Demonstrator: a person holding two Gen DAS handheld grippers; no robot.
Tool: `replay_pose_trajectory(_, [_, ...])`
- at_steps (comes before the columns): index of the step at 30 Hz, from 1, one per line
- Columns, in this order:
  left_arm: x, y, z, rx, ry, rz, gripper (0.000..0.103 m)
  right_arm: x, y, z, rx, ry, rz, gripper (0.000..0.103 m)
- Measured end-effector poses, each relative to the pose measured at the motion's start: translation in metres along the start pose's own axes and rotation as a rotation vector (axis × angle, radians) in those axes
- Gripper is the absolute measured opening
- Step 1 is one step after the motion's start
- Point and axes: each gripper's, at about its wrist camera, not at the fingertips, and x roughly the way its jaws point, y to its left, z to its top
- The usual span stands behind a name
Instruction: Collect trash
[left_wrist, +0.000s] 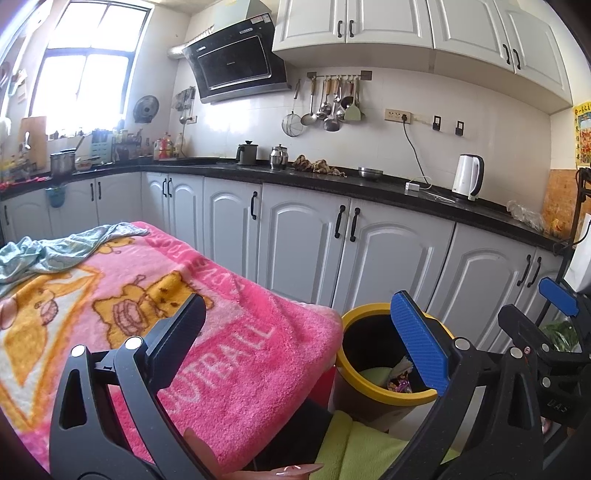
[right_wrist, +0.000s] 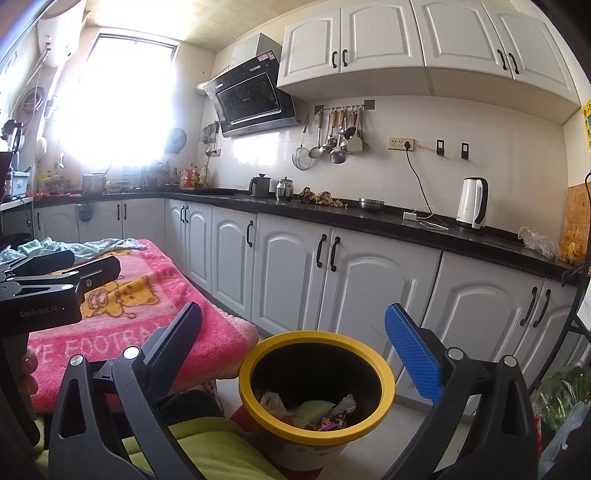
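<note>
Trash (right_wrist: 314, 411) lies in the bottom of the yellow-rimmed bin (right_wrist: 258, 400), wrappers and a pale green scrap heaped together. Bin stands on the floor just beside the pink blanket (left_wrist: 221, 350) covering the tabletop. Right gripper (right_wrist: 295, 354) hangs above the bin, fingers wide apart with nothing between them. Left gripper (left_wrist: 306, 339) hovers over the blanket's edge, its fingers likewise spread and empty.

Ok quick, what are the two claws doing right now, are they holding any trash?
Left claw: open, holding nothing.
Right claw: open, holding nothing, above the yellow-rimmed trash bin.
</note>
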Motion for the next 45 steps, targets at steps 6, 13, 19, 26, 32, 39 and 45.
replay_pose_trajectory(6, [-0.0007,-0.0005,0.0019,0.0,-0.003,0.004,0.092,0.0015,-0.0011,-0.001,0.007,0.006,-0.004,0.097])
replay_pose_trajectory(13, [-0.0004,0.0005,0.0028,-0.001,-0.004,0.003,0.092,0.0017,-0.0012,-0.001,0.007,0.007,-0.003,0.097])
replay_pose_trajectory(19, [-0.0005,0.0008,0.0026,-0.001,-0.004,0.003,0.092,0.0015,-0.0012,-0.0009,0.007,0.006,-0.003,0.097])
replay_pose_trajectory(26, [-0.0005,0.001,0.0023,0.0,-0.005,0.003,0.092,0.0015,-0.0013,-0.0008,0.008,0.006,-0.004,0.097])
replay_pose_trajectory(32, [-0.0006,0.0015,0.0033,-0.001,-0.006,0.002,0.092,0.0014,-0.001,-0.0009,0.007,0.006,-0.004,0.097])
replay_pose_trajectory(39, [-0.0008,0.0013,0.0028,0.0,-0.007,0.002,0.092,0.0016,-0.0013,-0.0009,0.008,0.006,-0.003,0.097])
replay_pose_trajectory(45, [-0.0009,0.0012,0.0021,-0.001,-0.006,0.003,0.092,0.0019,-0.0015,-0.0009,0.008,0.007,-0.004,0.097])
